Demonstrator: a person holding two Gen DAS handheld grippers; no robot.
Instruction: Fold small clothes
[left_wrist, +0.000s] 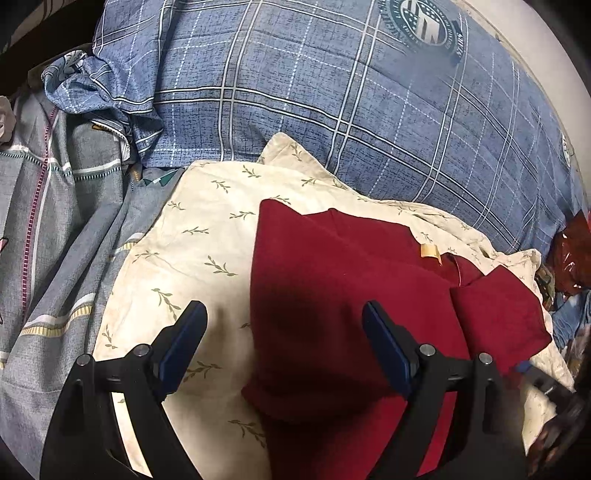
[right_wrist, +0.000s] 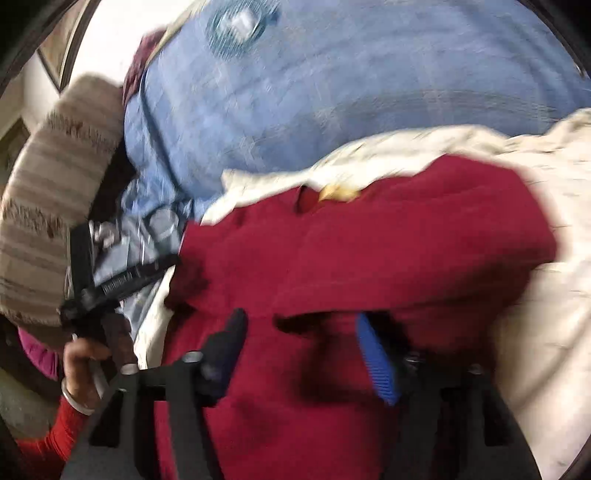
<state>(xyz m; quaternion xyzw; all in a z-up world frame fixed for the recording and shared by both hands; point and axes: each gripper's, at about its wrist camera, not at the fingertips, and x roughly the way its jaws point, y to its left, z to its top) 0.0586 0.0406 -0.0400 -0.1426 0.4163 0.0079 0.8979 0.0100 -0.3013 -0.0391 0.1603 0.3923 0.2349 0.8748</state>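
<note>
A dark red garment (left_wrist: 332, 295) with a small tan label (left_wrist: 430, 252) lies partly folded on a cream leaf-print cloth (left_wrist: 192, 236). My left gripper (left_wrist: 284, 314) hangs open just above the garment's left edge, nothing between its blue pads. The right wrist view is blurred: the same red garment (right_wrist: 369, 243) fills the middle, and my right gripper (right_wrist: 299, 325) stands open over it, with no cloth visibly pinched between its fingers. The other gripper (right_wrist: 110, 280), held in a person's hand (right_wrist: 85, 365), shows at the left of the right wrist view.
A blue plaid quilt (left_wrist: 332, 92) with a round emblem (left_wrist: 421, 22) covers the bed behind the cloth. Grey striped bedding (left_wrist: 66, 221) lies bunched at the left. A shiny red wrapper (left_wrist: 572, 251) sits at the right edge. A striped woollen bundle (right_wrist: 55, 177) shows at left.
</note>
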